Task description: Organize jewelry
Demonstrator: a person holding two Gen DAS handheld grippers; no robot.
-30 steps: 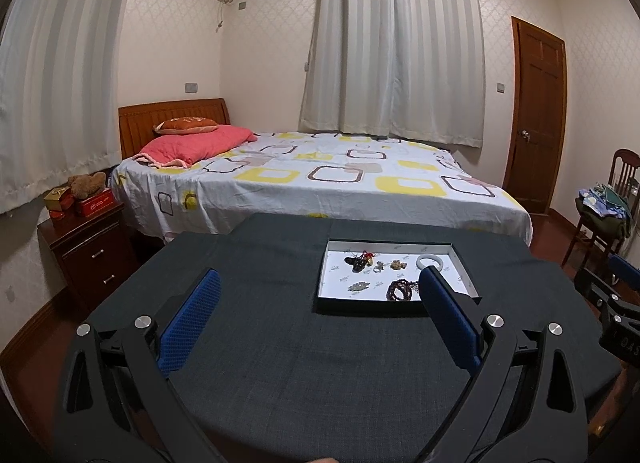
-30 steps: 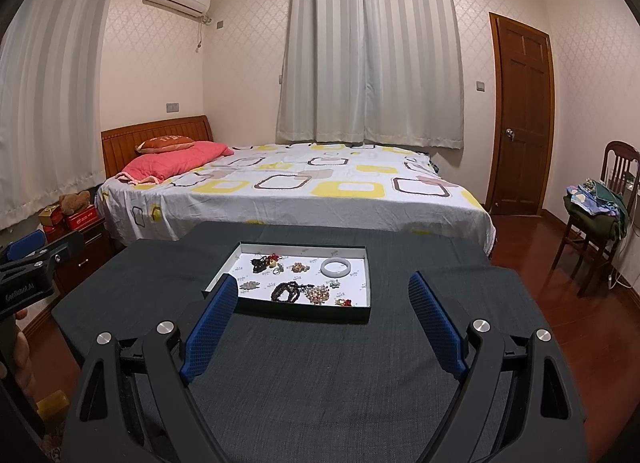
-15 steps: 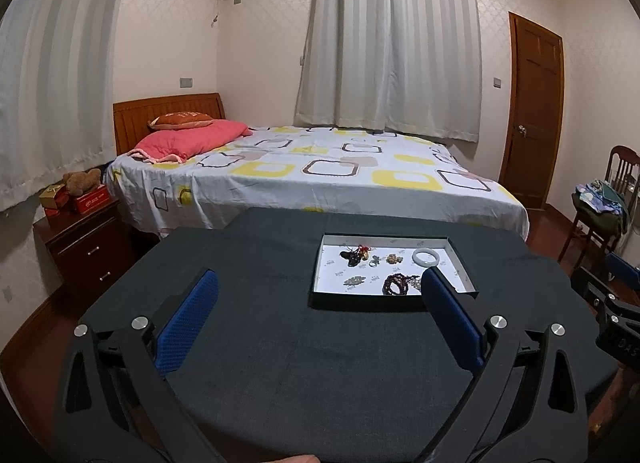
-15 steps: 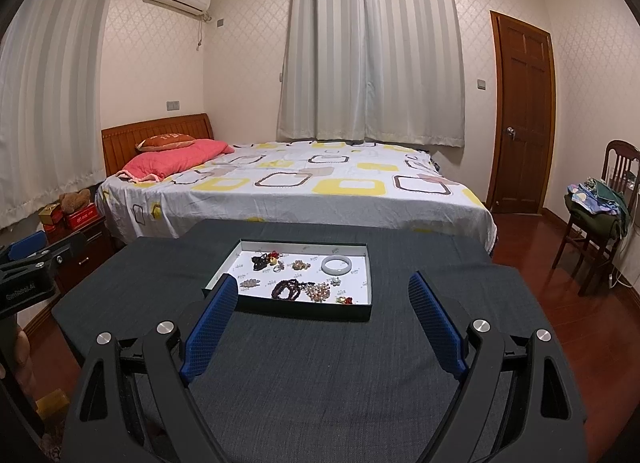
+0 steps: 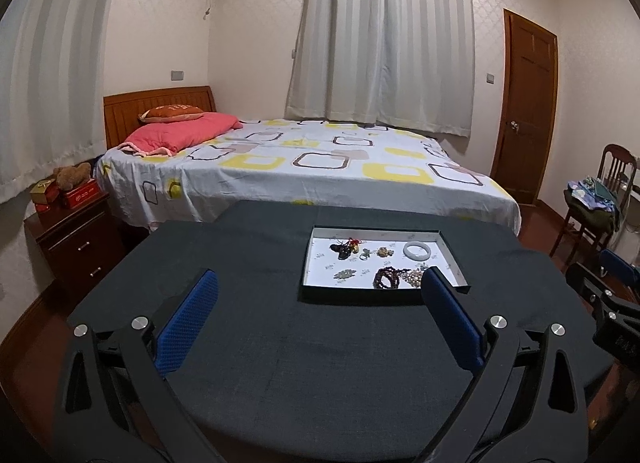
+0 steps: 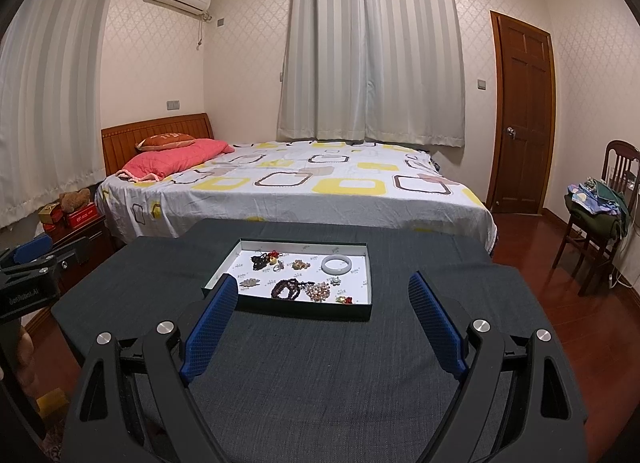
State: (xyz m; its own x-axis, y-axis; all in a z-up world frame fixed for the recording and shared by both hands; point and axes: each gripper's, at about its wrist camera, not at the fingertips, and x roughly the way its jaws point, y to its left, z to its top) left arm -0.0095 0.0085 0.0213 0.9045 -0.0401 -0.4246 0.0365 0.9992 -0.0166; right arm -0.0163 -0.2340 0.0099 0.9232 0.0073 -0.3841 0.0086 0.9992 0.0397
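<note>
Jewelry (image 6: pixel 298 277) is lying in a shallow tray (image 6: pixel 288 307) on the dark counter (image 6: pixel 320 375), ahead of both hand-held grippers. The right hand-held gripper (image 6: pixel 320 303) and the left hand-held gripper (image 5: pixel 318 303) are gaping wide, holding nothing. Only the right view is showing the red-and-green trinket (image 6: pixel 344 299).

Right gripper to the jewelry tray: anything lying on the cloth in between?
Nothing. In the right wrist view, only bare dark tablecloth lies between the open right gripper and the near wall of the tray.
</note>
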